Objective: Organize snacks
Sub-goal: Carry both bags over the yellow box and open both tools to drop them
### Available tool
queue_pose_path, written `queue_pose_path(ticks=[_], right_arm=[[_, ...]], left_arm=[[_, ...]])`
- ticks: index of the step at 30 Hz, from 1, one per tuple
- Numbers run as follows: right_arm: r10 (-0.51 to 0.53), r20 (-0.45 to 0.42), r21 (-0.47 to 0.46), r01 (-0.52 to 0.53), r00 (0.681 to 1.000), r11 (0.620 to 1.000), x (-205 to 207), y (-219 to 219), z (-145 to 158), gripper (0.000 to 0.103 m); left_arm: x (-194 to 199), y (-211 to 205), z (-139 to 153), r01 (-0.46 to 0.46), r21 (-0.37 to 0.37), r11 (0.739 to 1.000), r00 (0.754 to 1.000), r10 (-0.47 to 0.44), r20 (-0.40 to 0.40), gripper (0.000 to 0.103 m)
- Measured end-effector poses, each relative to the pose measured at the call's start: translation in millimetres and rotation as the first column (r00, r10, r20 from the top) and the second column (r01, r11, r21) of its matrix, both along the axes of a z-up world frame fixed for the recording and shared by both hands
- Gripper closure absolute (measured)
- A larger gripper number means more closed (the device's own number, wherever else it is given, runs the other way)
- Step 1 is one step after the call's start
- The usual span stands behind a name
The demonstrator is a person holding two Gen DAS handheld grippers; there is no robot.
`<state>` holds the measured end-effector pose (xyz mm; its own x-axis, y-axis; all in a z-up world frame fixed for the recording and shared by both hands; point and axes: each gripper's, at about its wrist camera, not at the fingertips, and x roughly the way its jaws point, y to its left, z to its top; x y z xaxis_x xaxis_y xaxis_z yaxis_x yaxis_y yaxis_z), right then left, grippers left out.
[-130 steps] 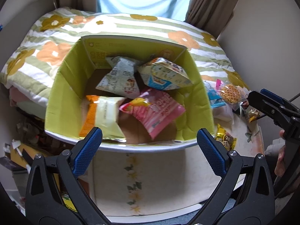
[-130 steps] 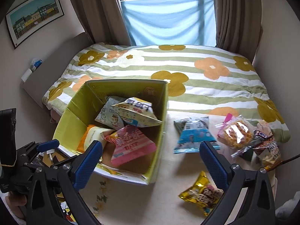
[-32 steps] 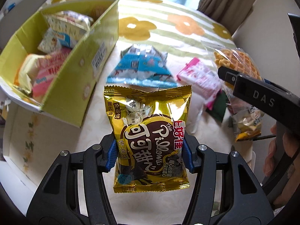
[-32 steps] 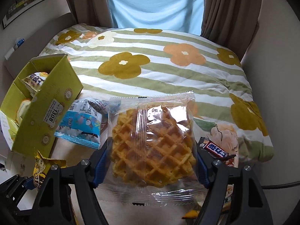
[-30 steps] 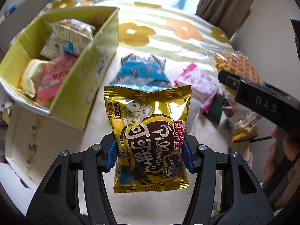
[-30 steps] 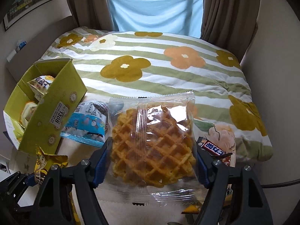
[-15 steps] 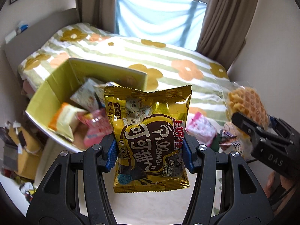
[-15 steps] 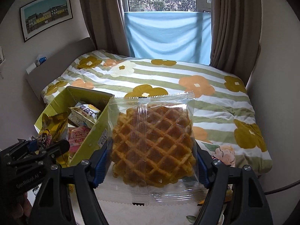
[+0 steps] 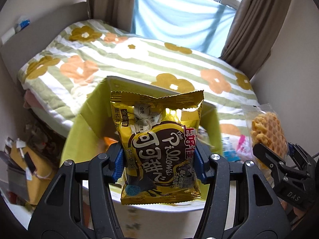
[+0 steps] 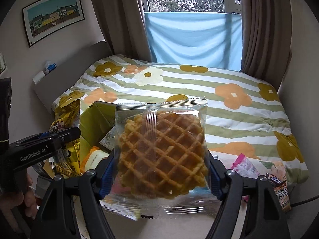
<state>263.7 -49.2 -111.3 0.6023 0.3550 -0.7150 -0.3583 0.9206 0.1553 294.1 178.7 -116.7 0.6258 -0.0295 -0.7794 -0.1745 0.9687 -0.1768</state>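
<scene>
Two hand-held claws carry snacks above a cluttered bench set against the foot of a bed. The left claw (image 9: 159, 164) is clamped on a gold foil snack bag (image 9: 159, 145) printed with brown lettering, its blue pads pressing the bag's two sides so that the bag stands upright between them. Behind the bag sits the yellow-green cardboard box (image 9: 79, 131), open at the top, near the bench's left edge; packets lie inside it, though blur and the bag hide most of them.

The right claw (image 10: 160, 176) grips a waffle in a clear wrapper (image 10: 161, 155), the pads closed against the wrapper's sides, the waffle upright and facing the camera. In the right wrist view the left claw (image 10: 65, 137) appears at the left with the gold bag (image 10: 65, 119) beside the box (image 10: 95, 121), where an orange-and-cream packet (image 10: 93, 157) shows inside. A hand (image 10: 18, 195) holds that claw's grip at the lower left.

On the bench's right side, toward its far edge by the bed, lie a pink packet (image 10: 245, 165) and a chocolate bar (image 10: 276, 178), with more wrappers at the right edge. The bed's striped, flowered quilt (image 10: 199, 87) fills the background under a window draped with blue cloth (image 10: 193, 39).
</scene>
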Motion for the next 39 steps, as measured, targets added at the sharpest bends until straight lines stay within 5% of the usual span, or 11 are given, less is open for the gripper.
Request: queue_pose_path(ticks=[6,14,16,18,20,26,36,39], right_arm=[[-0.024,-0.072,-0.002,0.024,0.997,1.000,9.2,49.0,-21.1,0.031],[-0.034,-0.135,-0.029,0.031,0.990,0.999,7.3,90.5,-46.5,0.031],[-0.028,-0.151,-0.037,0.023,0.988,0.999,6.3,96.3,-51.2,0.031],[-0.013,-0.160,-0.044,0.006,0.987,0.999,5.5,101.3,-54.2,0.031],[0.005,-0.162,-0.054,-0.014,0.987,0.998,3.5,104.1,-56.0,0.031],[0.068,-0.168,-0.068,-0.080,0.983,0.994,-5.6,112.7,-66.0,0.030],[0.114,-0.185,-0.039,-0.124,0.976,0.992,5.5,131.2,-85.1,0.029],[0.096,-0.165,-0.050,-0.105,0.982,0.993,4.9,130.9,-89.0,0.000]], left_arm=[[24.8,58.7,-26.9,0.035,-0.004,0.999,0.997,-0.035,-0.072,0.051],[52.0,85.5,-53.4,0.115,0.011,0.993,0.987,-0.113,-0.114,0.050],[56.7,87.4,-52.0,0.127,0.011,0.992,0.987,-0.125,-0.097,0.040],[60.3,88.2,-49.6,0.126,0.040,0.991,0.989,-0.122,-0.085,0.001],[59.0,88.7,-46.7,0.112,0.078,0.991,0.992,-0.107,-0.071,0.000],[50.4,100.0,-50.7,0.101,-0.010,0.995,0.991,-0.101,-0.086,0.000],[40.1,98.8,-52.5,0.094,-0.010,0.996,0.992,-0.094,-0.088,0.000],[39.9,96.8,-52.5,0.096,-0.014,0.995,0.991,-0.097,-0.089,0.001]])
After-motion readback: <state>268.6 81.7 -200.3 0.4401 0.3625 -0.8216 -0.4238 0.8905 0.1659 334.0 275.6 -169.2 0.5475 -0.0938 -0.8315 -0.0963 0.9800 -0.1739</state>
